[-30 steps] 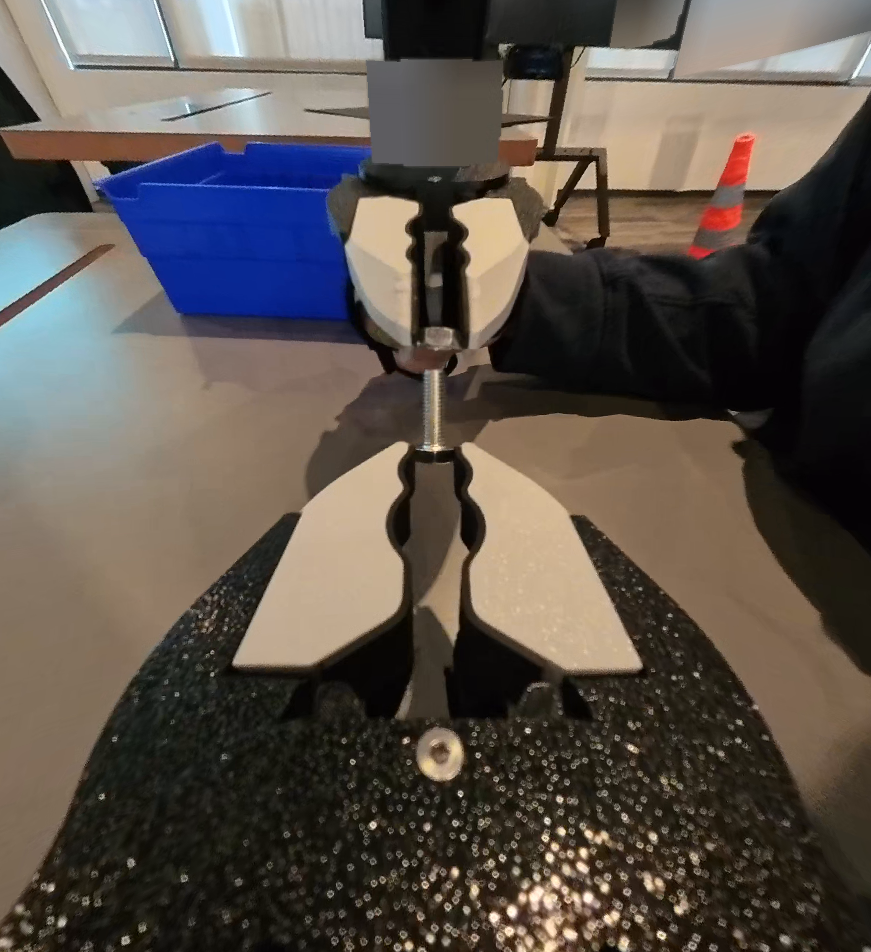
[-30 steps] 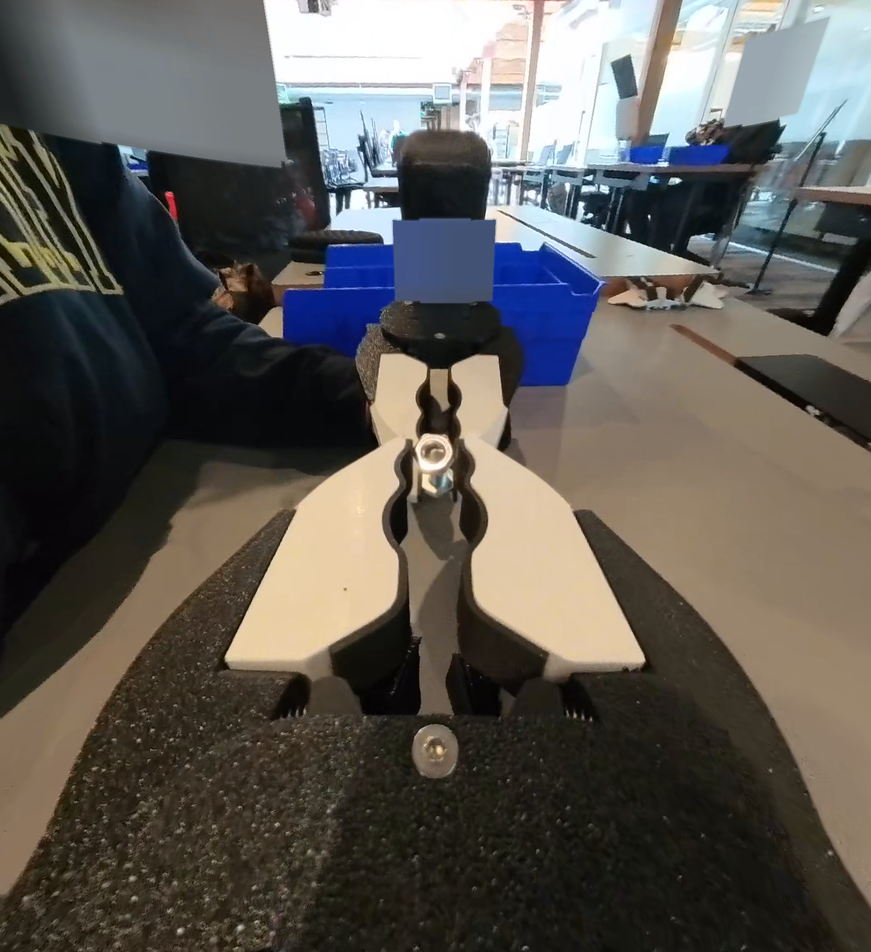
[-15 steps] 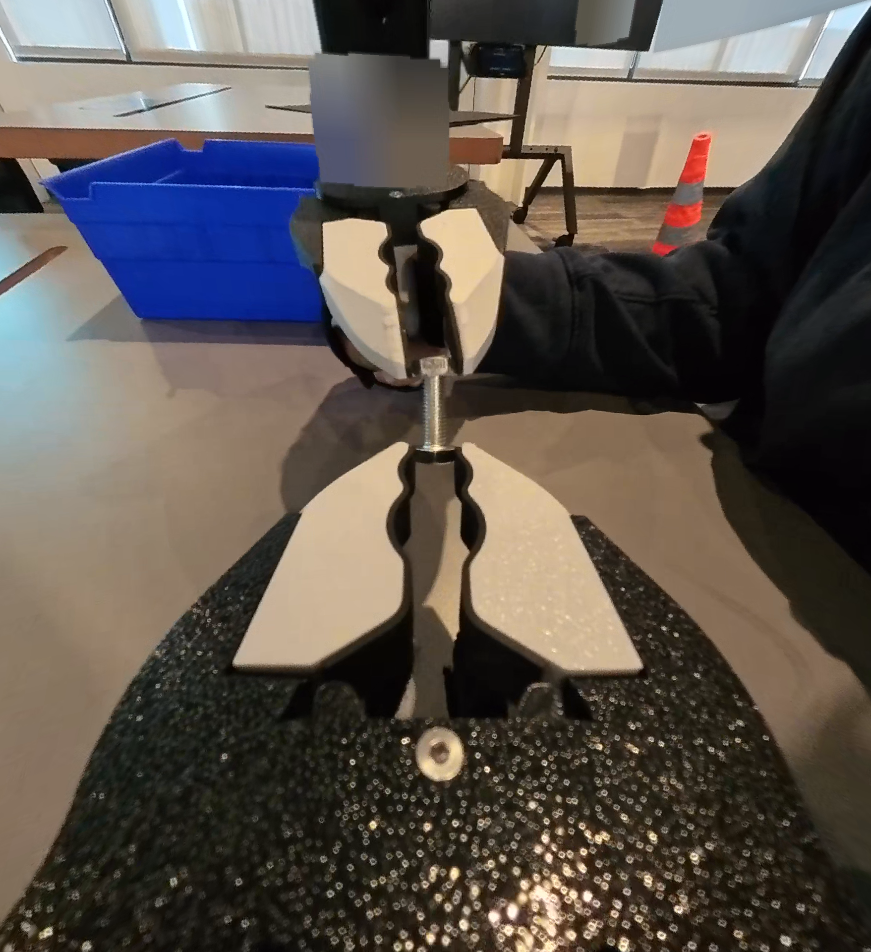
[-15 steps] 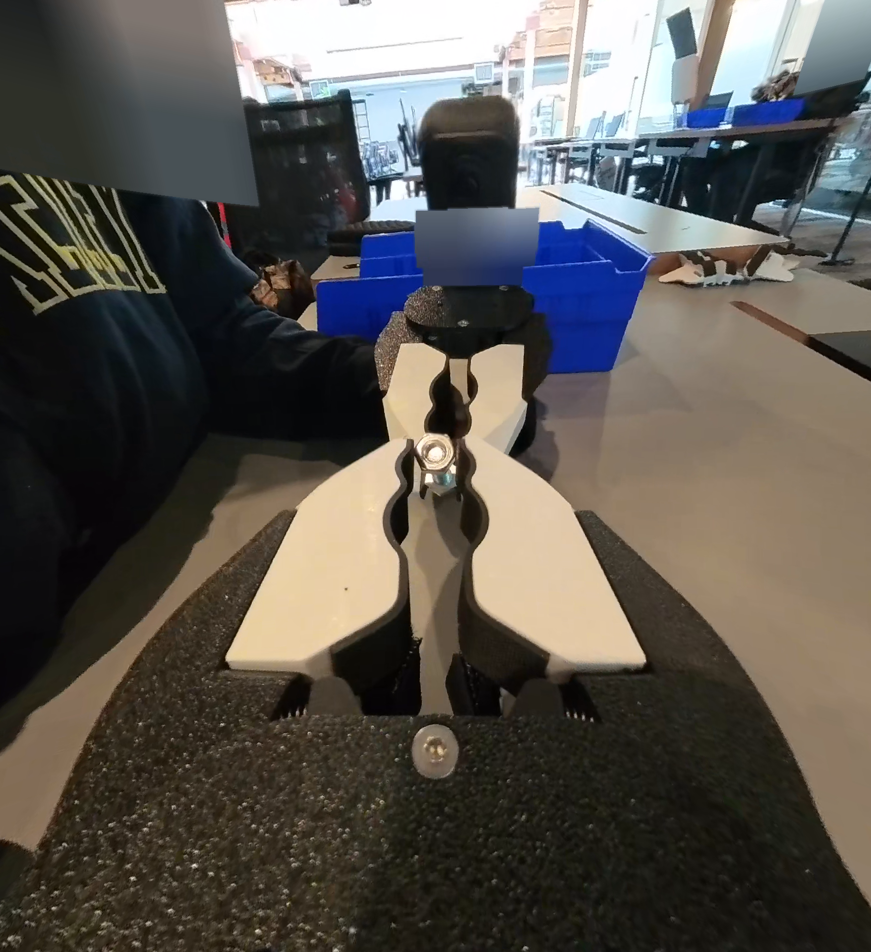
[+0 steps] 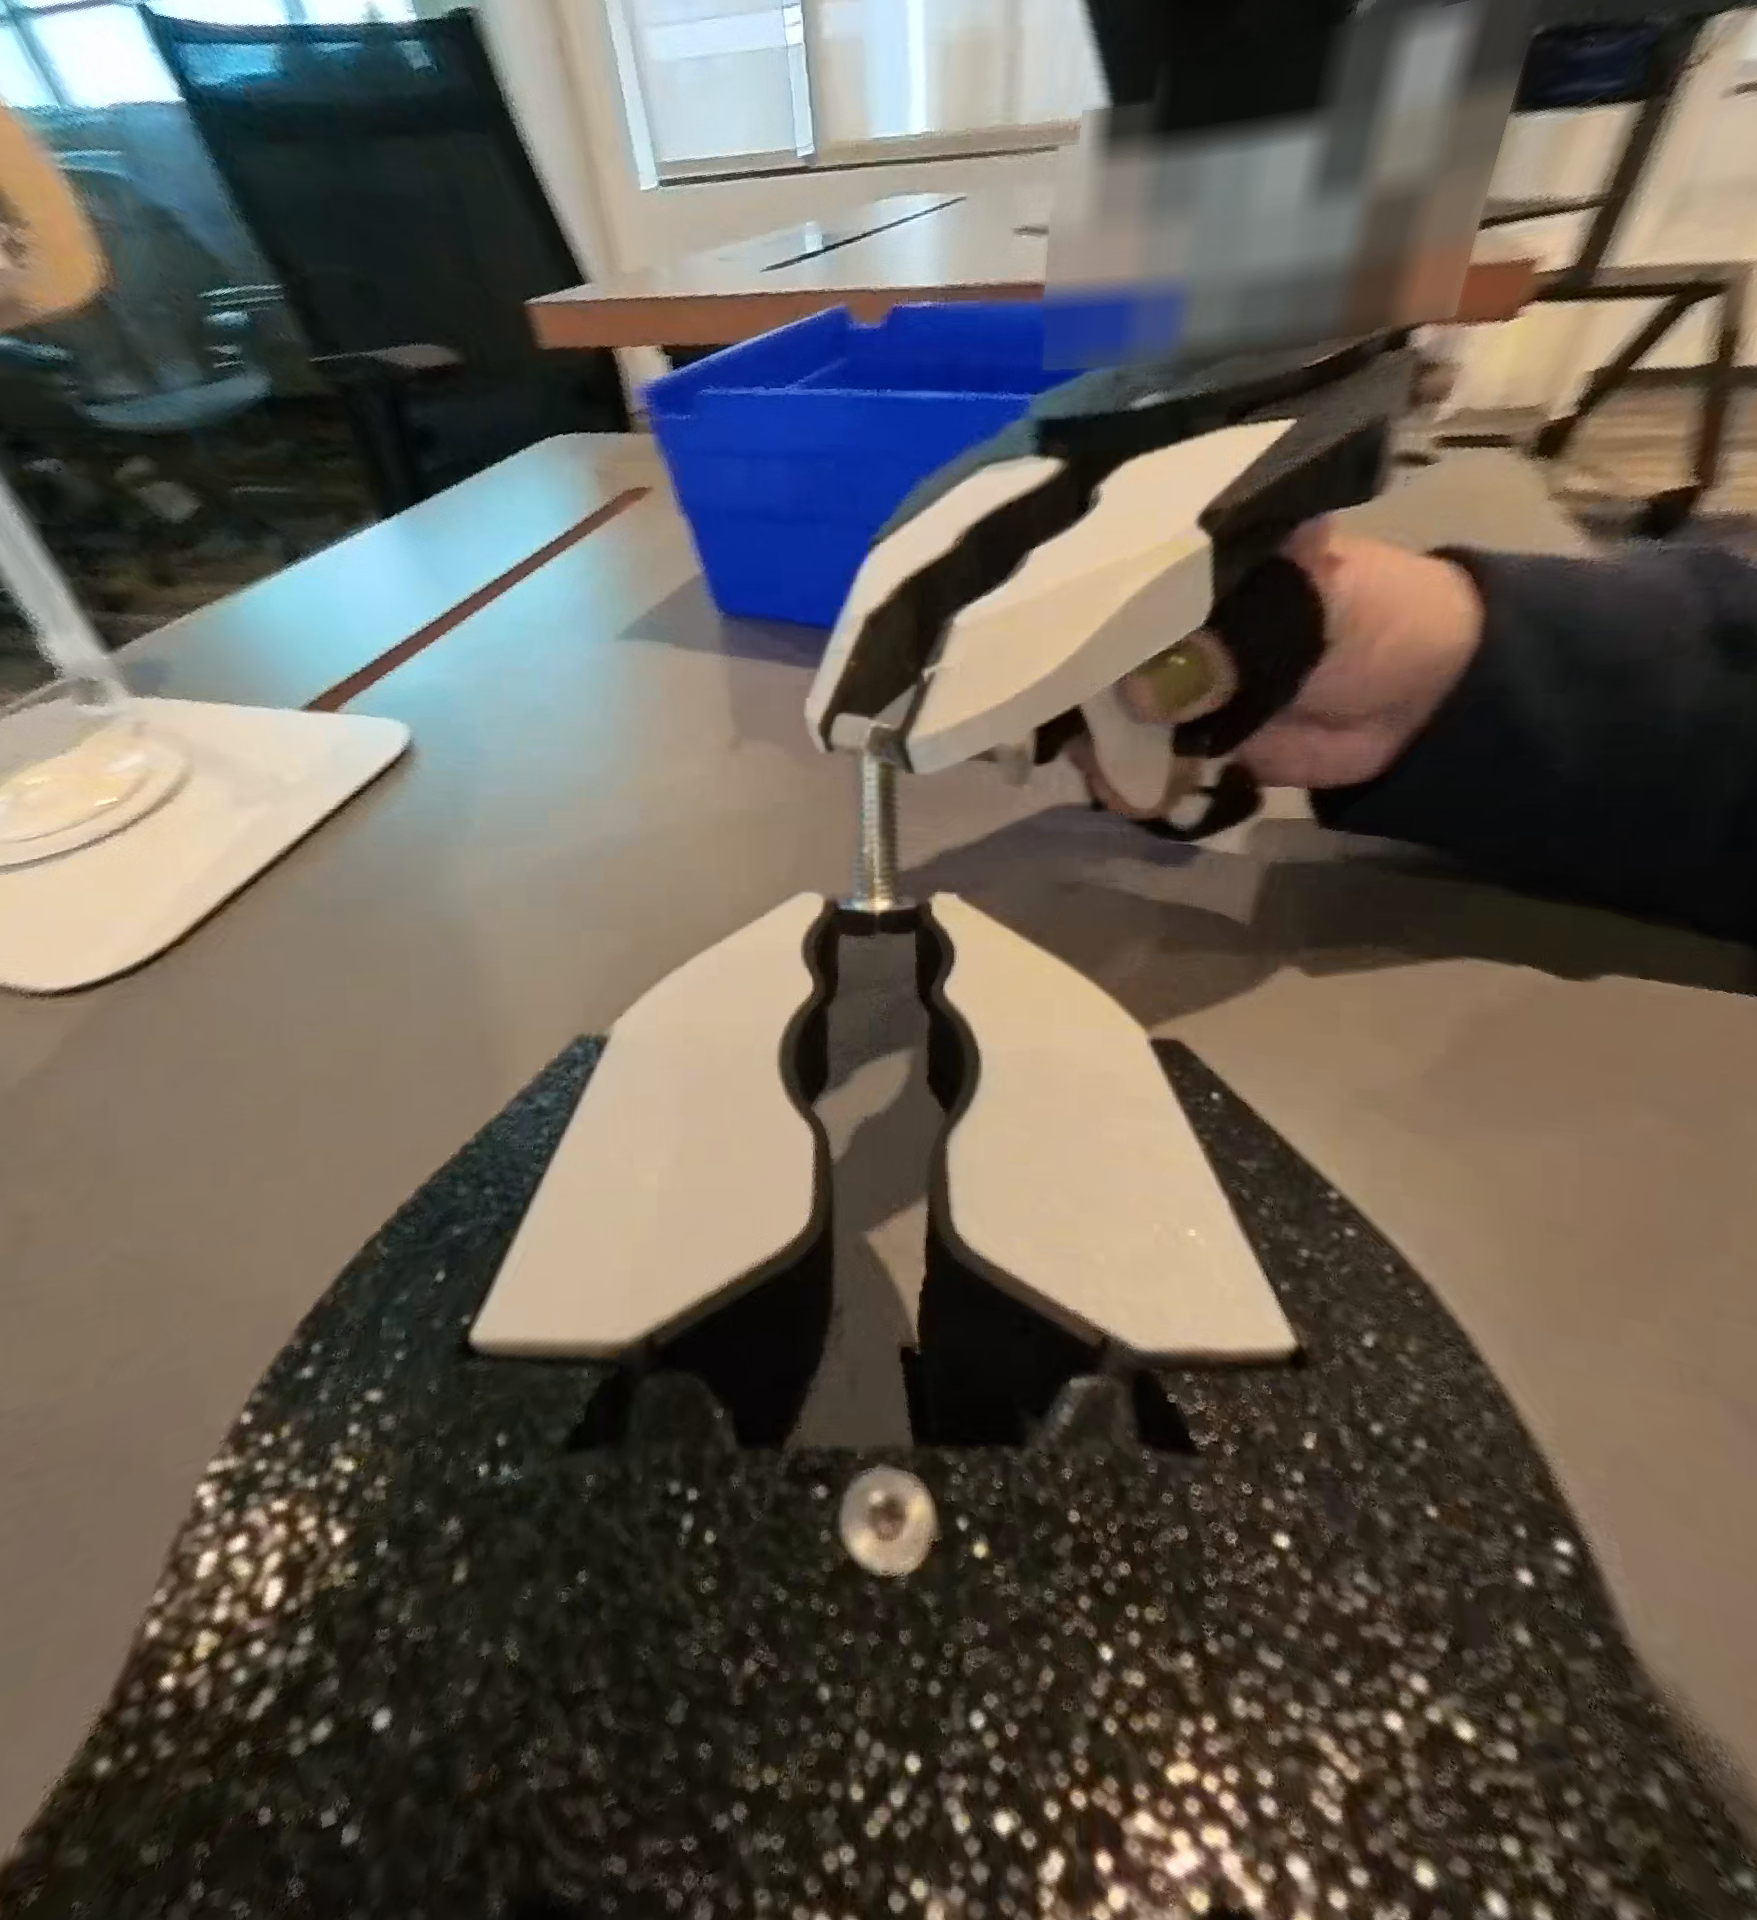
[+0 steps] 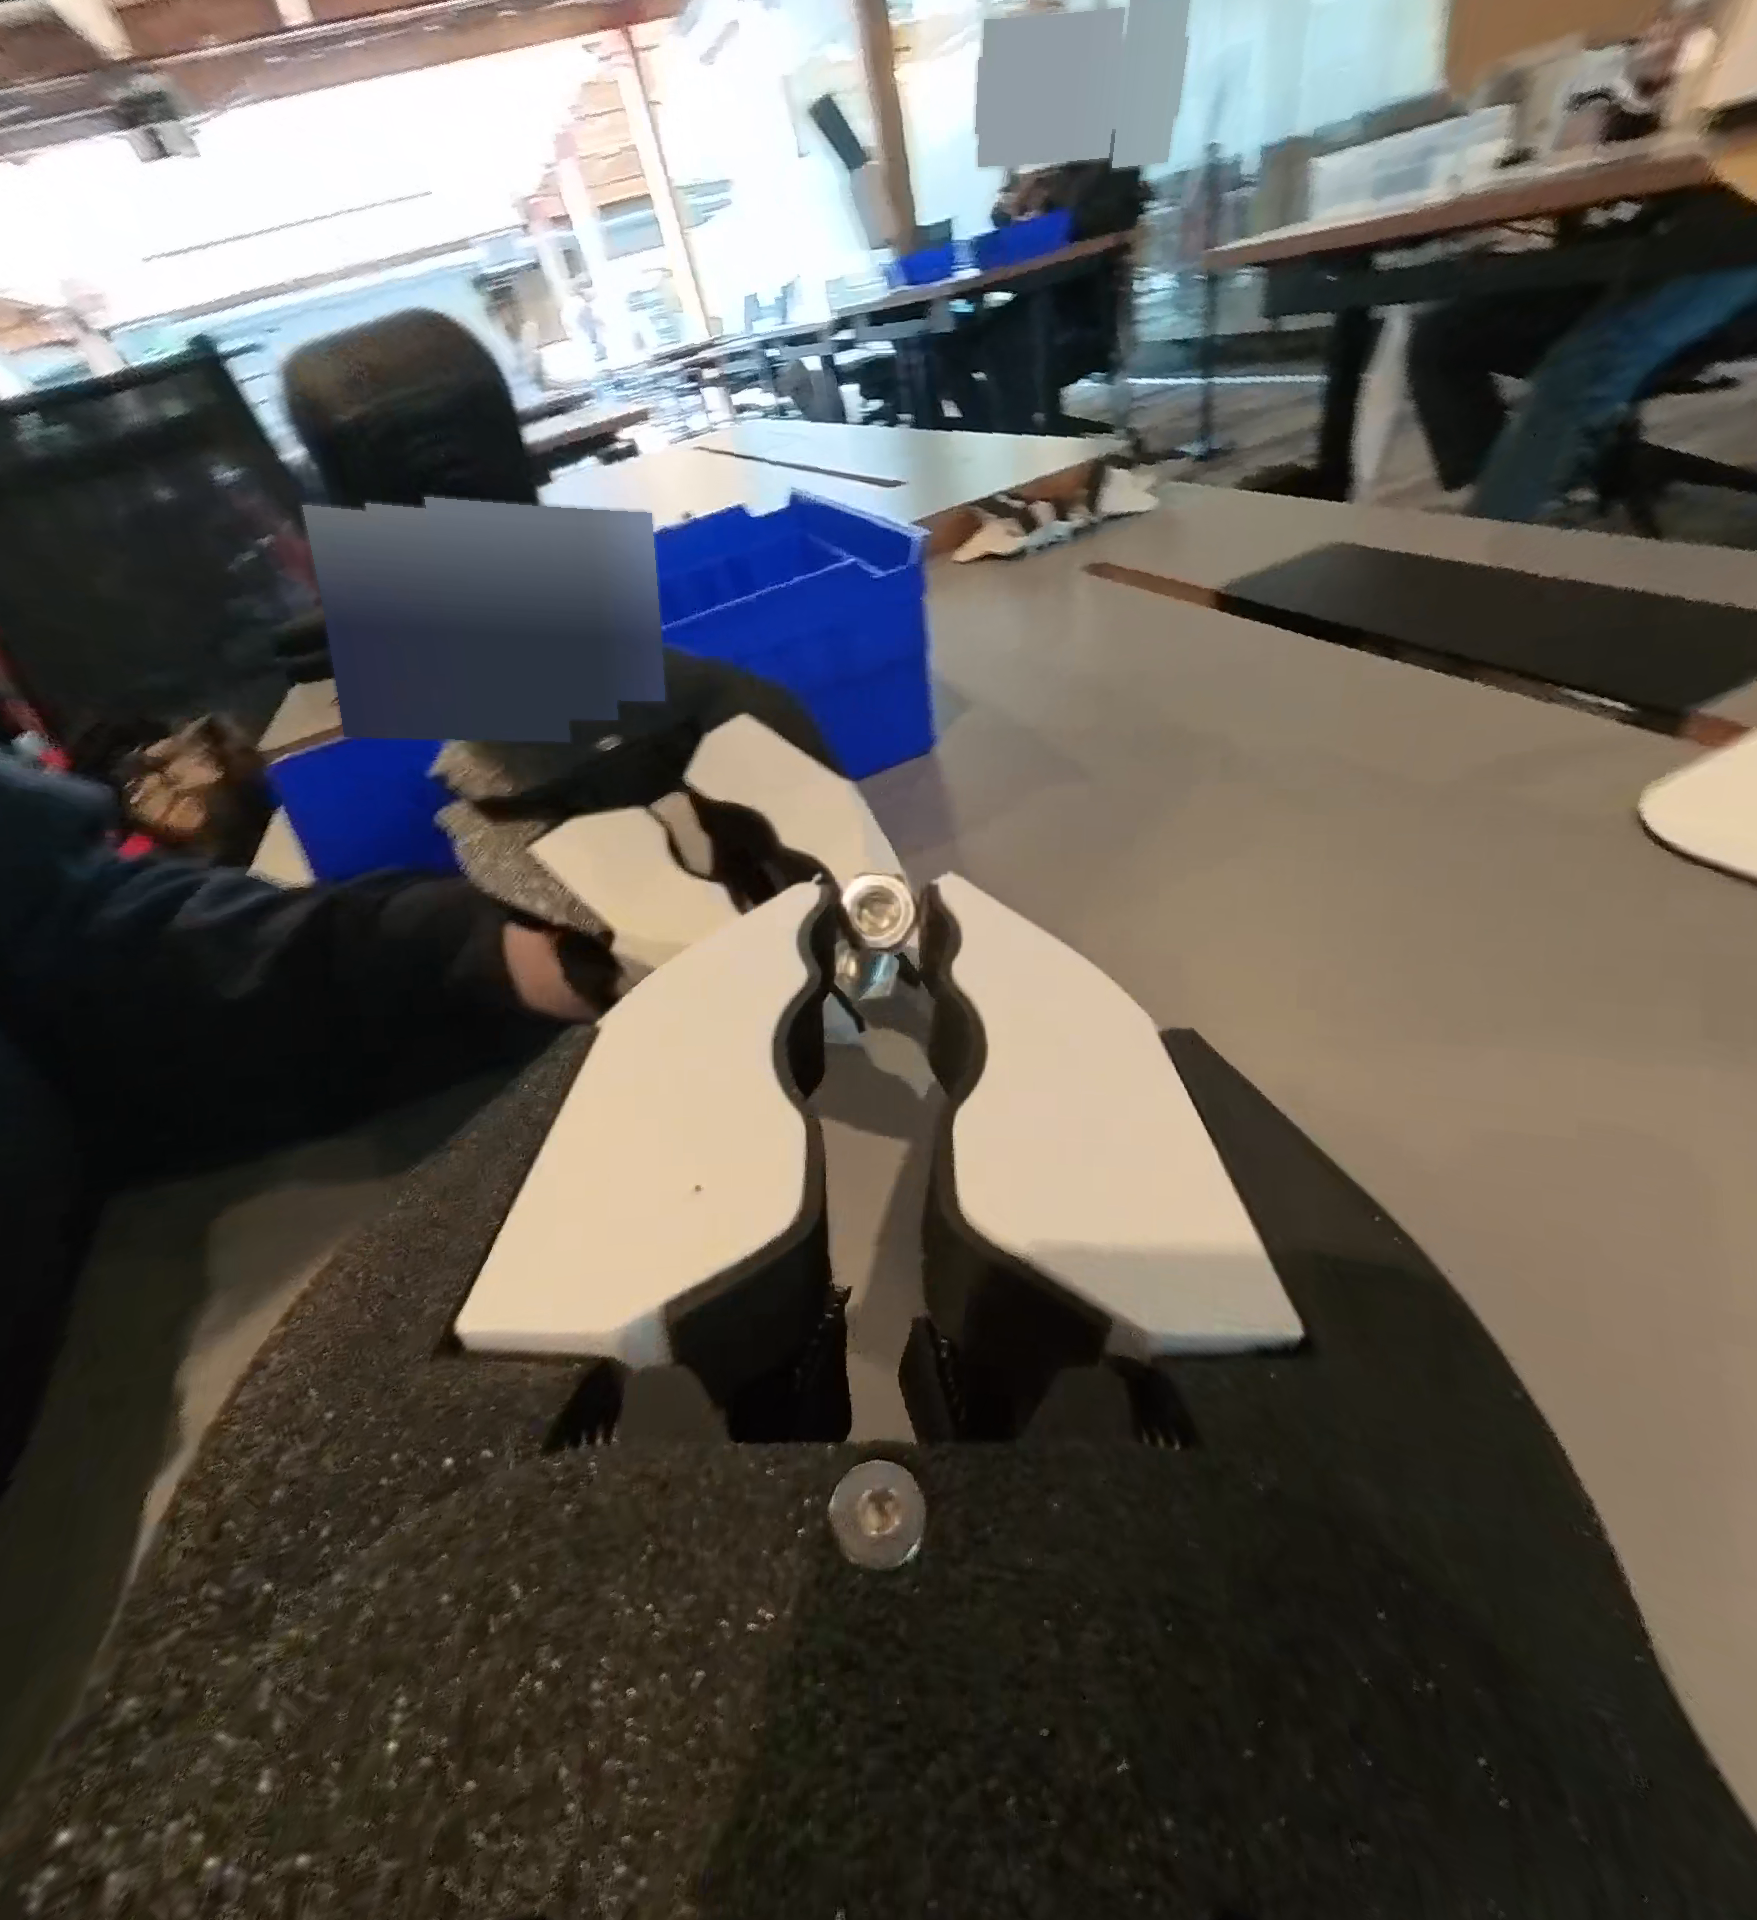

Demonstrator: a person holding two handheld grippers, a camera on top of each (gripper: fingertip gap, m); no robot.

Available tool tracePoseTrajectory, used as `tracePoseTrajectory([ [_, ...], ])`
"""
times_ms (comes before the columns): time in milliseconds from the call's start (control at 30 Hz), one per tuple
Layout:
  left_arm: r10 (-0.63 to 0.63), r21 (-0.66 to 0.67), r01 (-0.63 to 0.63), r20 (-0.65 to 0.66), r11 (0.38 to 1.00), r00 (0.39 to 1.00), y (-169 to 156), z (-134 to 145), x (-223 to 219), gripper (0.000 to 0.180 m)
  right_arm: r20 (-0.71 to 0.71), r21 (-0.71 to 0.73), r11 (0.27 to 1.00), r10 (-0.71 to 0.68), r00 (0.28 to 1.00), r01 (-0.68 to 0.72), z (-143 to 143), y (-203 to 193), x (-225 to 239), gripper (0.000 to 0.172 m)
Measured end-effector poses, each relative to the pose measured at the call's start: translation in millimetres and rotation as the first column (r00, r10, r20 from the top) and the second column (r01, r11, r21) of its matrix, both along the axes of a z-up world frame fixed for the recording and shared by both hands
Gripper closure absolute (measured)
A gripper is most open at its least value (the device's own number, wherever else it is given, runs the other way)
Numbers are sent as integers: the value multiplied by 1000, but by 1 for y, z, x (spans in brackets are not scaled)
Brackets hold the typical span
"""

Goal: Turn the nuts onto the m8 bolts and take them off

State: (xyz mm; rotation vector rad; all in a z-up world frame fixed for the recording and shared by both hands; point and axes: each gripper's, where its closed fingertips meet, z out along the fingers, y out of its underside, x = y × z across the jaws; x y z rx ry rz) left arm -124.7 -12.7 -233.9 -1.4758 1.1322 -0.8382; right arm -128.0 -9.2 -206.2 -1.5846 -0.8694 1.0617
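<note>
- My left gripper (image 5: 876,914) pinches the hex head of a silver threaded steel bolt (image 5: 874,831) at its fingertips, the shank pointing away from me.
- At the shank's far end my right gripper (image 5: 879,740) clamps the small silver hex nut (image 5: 886,740), tilted in from the right.
- Bare grey tabletop (image 5: 500,831) spreads left of the bolt as far as a white rounded-corner base plate (image 5: 126,821).
- Farther back, near the table's far edge, stands a blue plastic bin (image 5: 812,478).
</note>
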Motion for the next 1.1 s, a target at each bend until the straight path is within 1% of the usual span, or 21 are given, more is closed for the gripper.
tracePoseTrajectory([
  [100,106,51,-104,-37,993,994,8,0,-3,167,2,-57,991,-120,993,120,0,7,-1,157],
  [200,133,82,-128,-63,988,989,10,-2,-3,167,33,-48,985,-167,985,168,-1,7,-1,157],
  [467,65,36,-63,-32,997,997,6,-3,-1,167,3,-101,989,-110,994,109,-2,4,0,157],
  [633,32,0,-32,-3,999,999,3,-3,1,167,-2,-86,992,-97,995,97,0,3,0,156],
  [900,19,-9,-19,2,1000,1000,3,-3,2,167,13,-74,993,-92,996,93,-1,2,0,156],
  [1100,16,-11,-16,2,1000,1000,2,-3,3,167,8,-67,994,-83,997,83,0,1,-1,153],
])
